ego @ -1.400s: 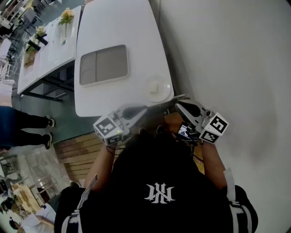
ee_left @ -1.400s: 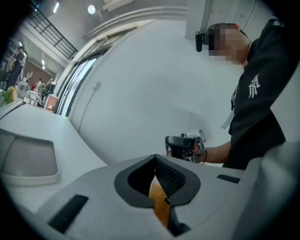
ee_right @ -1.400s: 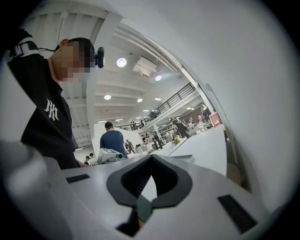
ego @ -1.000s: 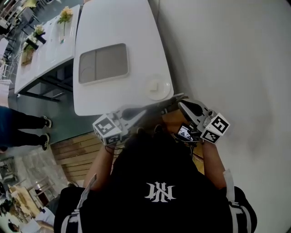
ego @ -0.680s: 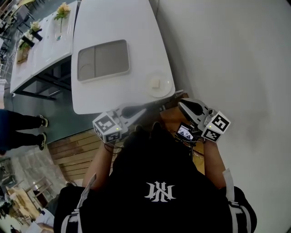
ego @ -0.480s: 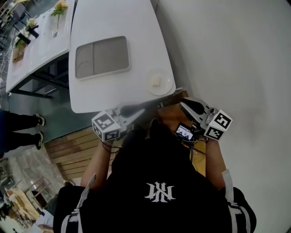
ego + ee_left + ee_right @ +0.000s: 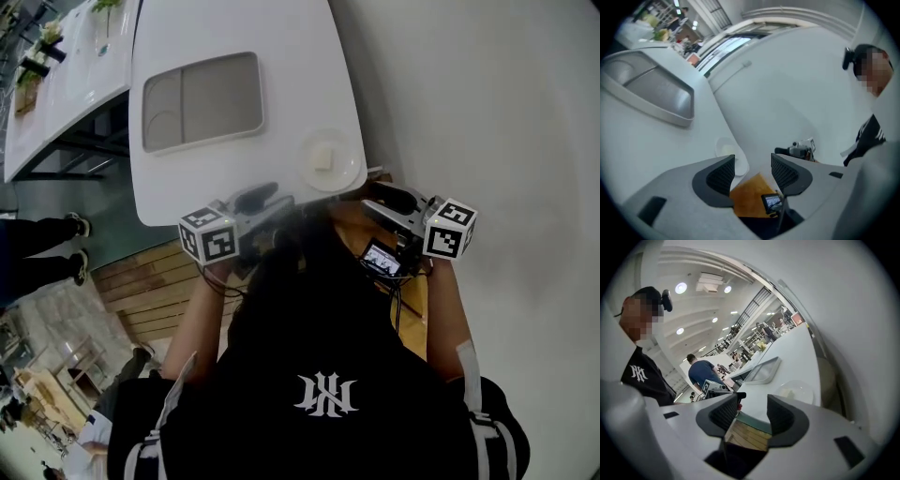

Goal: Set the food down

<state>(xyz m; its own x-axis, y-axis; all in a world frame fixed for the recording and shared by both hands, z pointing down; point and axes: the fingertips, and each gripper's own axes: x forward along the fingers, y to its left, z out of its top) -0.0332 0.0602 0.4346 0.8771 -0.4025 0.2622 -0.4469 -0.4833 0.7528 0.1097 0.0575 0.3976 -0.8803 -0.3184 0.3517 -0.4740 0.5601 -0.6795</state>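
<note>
A small pale piece of food (image 7: 322, 158) lies on a round white plate (image 7: 347, 173) near the front corner of the white table (image 7: 281, 56). My left gripper (image 7: 281, 206) hovers just off the table's front edge, short of the plate. Its jaws are opening with nothing between them (image 7: 752, 171); the plate (image 7: 725, 150) shows past the left jaw. My right gripper (image 7: 373, 201) is held right of the plate, beside the table corner. Its jaws are also opening and hold nothing (image 7: 752, 411); the plate (image 7: 802, 391) lies beyond them.
A grey two-part tray (image 7: 202, 98) sits farther back on the table. A wooden seat (image 7: 750, 192) is under both grippers. A pale wall (image 7: 487, 112) runs along the right. A person in a blue shirt (image 7: 703, 372) stands across the room; legs (image 7: 37, 248) show at left.
The table and plate have slid lower and closer in the head view. Both grippers have come up nearer the table's front edge, on either side of the plate.
</note>
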